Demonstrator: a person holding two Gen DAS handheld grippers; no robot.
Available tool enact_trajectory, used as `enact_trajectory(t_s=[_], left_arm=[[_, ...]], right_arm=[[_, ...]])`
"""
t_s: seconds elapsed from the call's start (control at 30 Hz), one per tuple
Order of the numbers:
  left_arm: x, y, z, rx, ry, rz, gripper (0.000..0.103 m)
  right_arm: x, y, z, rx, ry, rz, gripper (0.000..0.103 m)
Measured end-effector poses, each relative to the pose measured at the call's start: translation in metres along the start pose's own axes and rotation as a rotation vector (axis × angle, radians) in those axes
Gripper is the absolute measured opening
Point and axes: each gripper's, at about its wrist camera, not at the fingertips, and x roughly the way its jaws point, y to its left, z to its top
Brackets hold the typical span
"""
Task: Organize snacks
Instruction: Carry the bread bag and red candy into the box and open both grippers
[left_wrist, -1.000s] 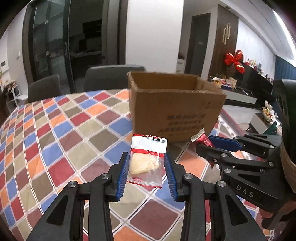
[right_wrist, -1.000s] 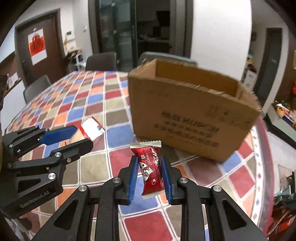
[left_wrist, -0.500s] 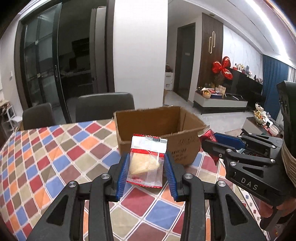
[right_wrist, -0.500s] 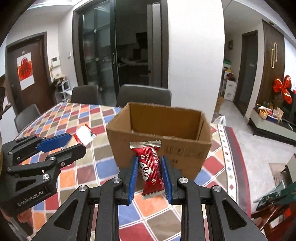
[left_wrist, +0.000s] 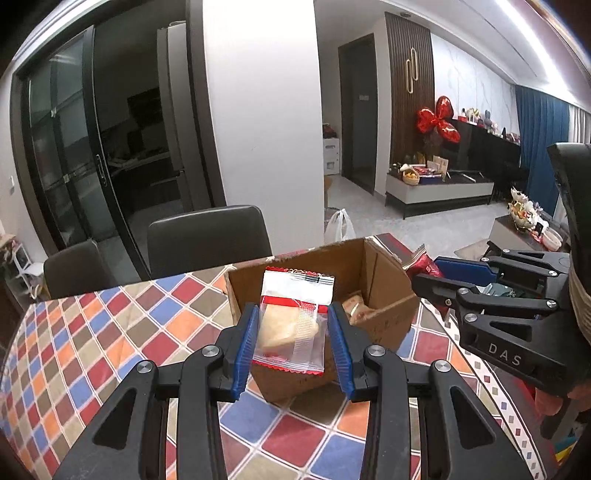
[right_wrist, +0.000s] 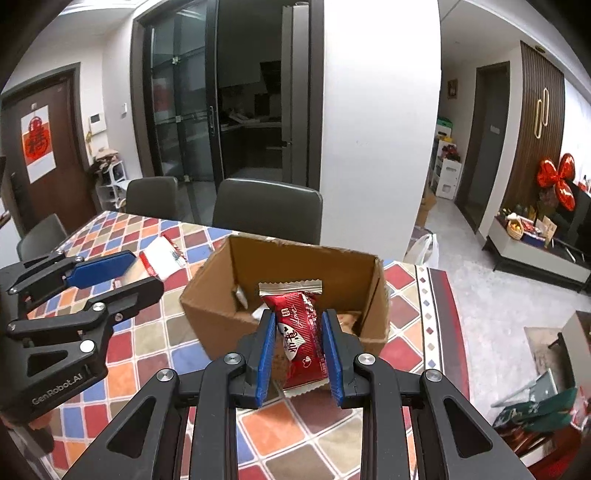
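My left gripper (left_wrist: 291, 345) is shut on a clear snack packet with a red band and a pale cake inside (left_wrist: 291, 325), held above the near rim of the open cardboard box (left_wrist: 384, 295). My right gripper (right_wrist: 299, 350) is shut on a red wrapped snack (right_wrist: 301, 332), held over the near side of the same box (right_wrist: 221, 310). Each gripper shows in the other's view: the right one with its red snack (left_wrist: 436, 278), the left one with its white packet (right_wrist: 110, 273). Wrapped snacks (left_wrist: 352, 306) lie on the box floor.
The box stands on a table with a colourful diamond-pattern cloth (left_wrist: 110, 339) near its right edge (right_wrist: 439, 332). Dark chairs (left_wrist: 210, 236) stand behind the table. A low cabinet (left_wrist: 439, 192) and floor lie to the right.
Both grippers have risen with their snacks, from table level in front of the box to above its rim, so the box inside now shows.
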Motion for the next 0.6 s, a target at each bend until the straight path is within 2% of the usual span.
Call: enact_trajectory(t_s=[0.23,0.47,0.6], left_arm=[[0.030,0.004,0.021,0.026,0.062,0.004,0.038],[0.067,0.012,0.032,-0.014,0.150,-0.021,0.038],[0.081,0.009,0.036,0.003,0.173,0.004,0.038]], right_arm=[[0.026,-0.015,0.020,-0.001,0.066,-0.021,0.026],[0.050,-0.022,0.034,-0.002,0.101,-0.044,0.026],[0.064,-0.025,0.042,-0.012,0.132,-0.052,0.026]])
